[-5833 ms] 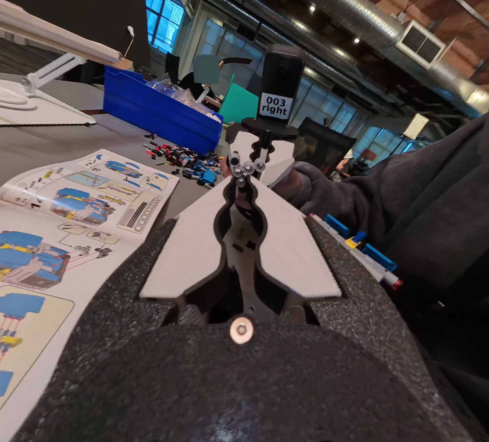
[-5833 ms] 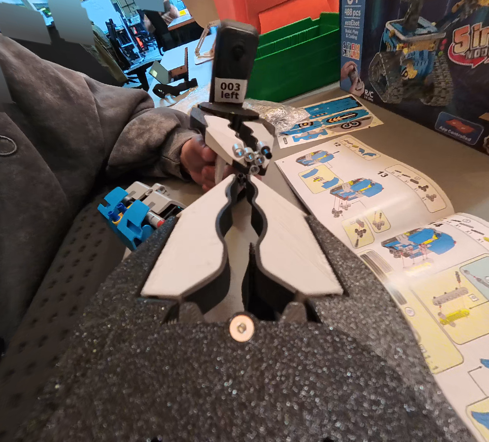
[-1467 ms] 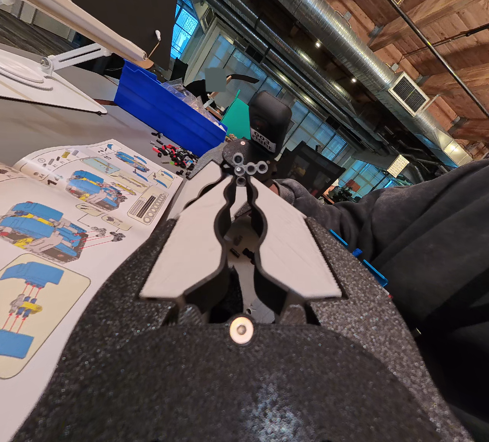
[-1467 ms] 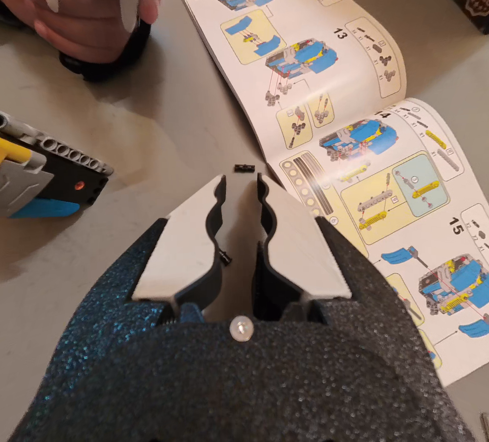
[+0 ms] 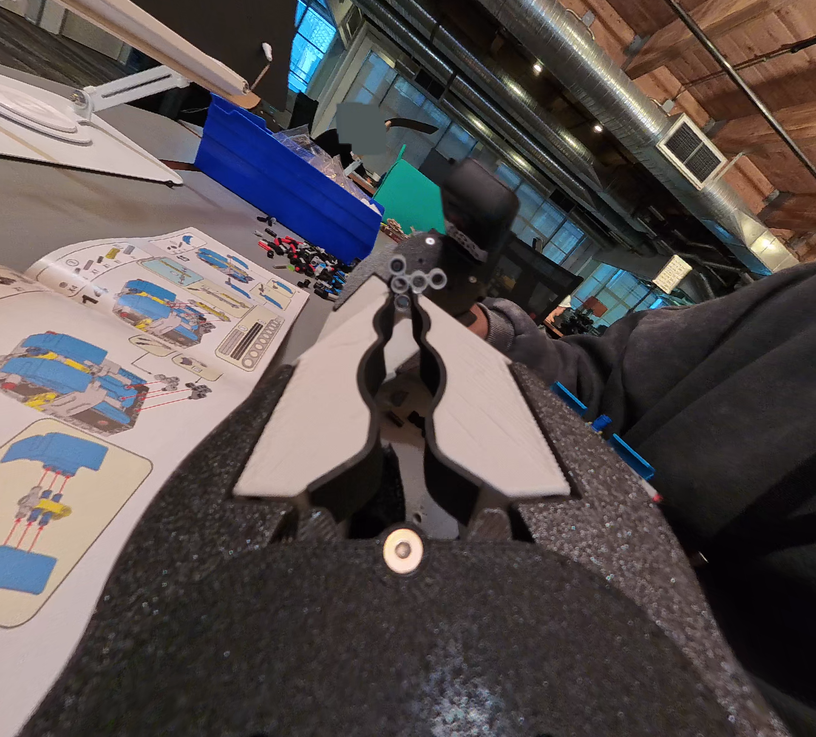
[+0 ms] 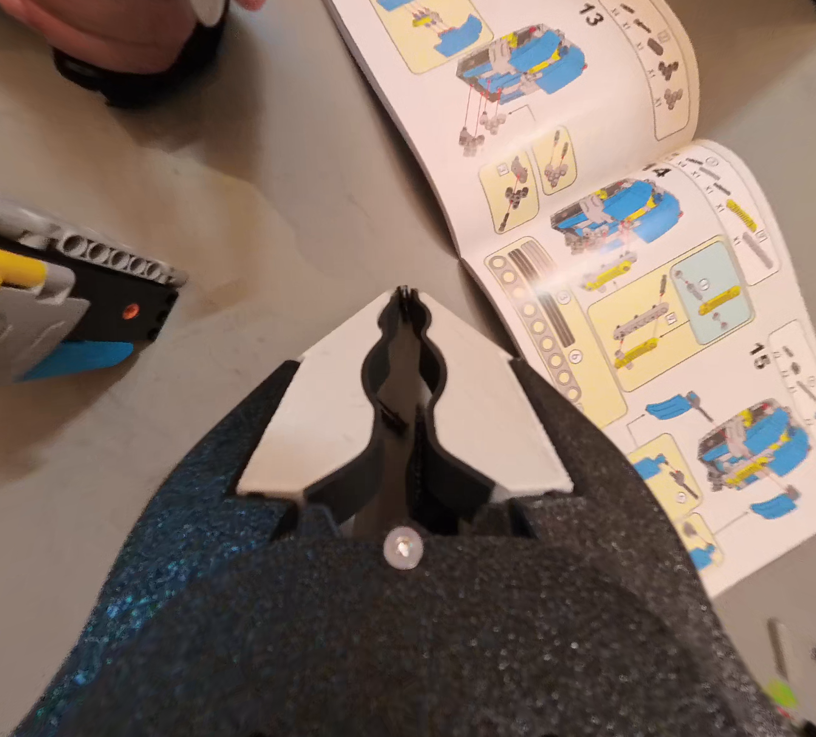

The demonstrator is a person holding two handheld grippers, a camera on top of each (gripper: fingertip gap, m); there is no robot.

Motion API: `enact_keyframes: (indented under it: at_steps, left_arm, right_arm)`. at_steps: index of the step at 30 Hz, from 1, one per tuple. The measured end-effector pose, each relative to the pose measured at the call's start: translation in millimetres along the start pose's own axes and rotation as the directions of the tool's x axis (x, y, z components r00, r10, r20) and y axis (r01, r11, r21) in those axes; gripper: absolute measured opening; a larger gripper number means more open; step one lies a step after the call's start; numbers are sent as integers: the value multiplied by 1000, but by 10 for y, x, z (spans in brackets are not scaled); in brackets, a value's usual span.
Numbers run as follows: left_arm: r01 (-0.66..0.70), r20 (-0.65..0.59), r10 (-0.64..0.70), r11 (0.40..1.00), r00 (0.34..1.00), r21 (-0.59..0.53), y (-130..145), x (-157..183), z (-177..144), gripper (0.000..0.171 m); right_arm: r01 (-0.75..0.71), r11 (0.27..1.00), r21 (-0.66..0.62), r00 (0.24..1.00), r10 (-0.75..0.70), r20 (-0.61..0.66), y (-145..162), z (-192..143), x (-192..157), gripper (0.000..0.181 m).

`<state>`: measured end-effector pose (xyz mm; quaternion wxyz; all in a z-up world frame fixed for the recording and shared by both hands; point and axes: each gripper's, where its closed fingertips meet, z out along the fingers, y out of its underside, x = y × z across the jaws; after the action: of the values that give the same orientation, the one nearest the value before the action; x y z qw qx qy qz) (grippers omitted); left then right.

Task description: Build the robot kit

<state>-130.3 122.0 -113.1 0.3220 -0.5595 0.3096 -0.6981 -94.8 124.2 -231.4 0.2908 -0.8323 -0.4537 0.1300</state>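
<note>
Left hand-held gripper (image 5: 402, 304) pinched a small grey T-shaped plastic connector with round holes (image 5: 413, 281), raised above the grey desk (image 5: 88, 203). Right hand-held gripper (image 6: 404, 300) was pressed together on a tiny black plastic pin (image 6: 403, 294), just beside the open white instruction booklet (image 6: 574, 186), near a partly built black, grey and blue brick model (image 6: 79, 300).

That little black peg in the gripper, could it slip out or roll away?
Probably yes: the small black peg is pinched only at the right gripper tips. It looks round and light, so if dropped on the smooth table it might roll.
</note>
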Motion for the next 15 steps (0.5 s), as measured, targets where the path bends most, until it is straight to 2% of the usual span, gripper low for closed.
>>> enact_keyframes:
  at_steps: [1,2,4,5,7,9,10,15]
  left_arm:
    - [-5,15,4,1000,1000,7,-9,-18,-6,6]
    - [-7,25,7,1000,1000,12,-17,-30,-10,6]
    - [-14,47,13,1000,999,16,-26,-58,-18,6]
    - [-18,51,17,1000,999,16,-25,-59,-17,6]
    - [-22,52,22,1000,998,10,-15,-57,-9,7]
    - [-25,58,25,1000,998,6,-7,-62,-2,6]
    - [-32,55,32,999,998,-3,8,-51,6,7]
    - [-92,1,93,991,996,-95,177,87,103,6]
  right_arm:
    - [30,1000,7,999,-30,-25,-14,-16,23,4]
    - [42,997,67,999,-41,-23,-96,-63,17,4]
    - [-29,961,277,997,7,81,-401,-269,-85,4]
    - [-110,919,377,987,57,149,-562,-405,-104,4]
    - [-307,780,546,926,112,362,-866,-725,-187,4]
    - [-448,650,614,858,121,499,-1021,-942,-192,4]
    - [-469,623,626,850,126,511,-1046,-966,-172,4]
    - [-484,591,646,845,124,520,-1122,-925,-183,4]
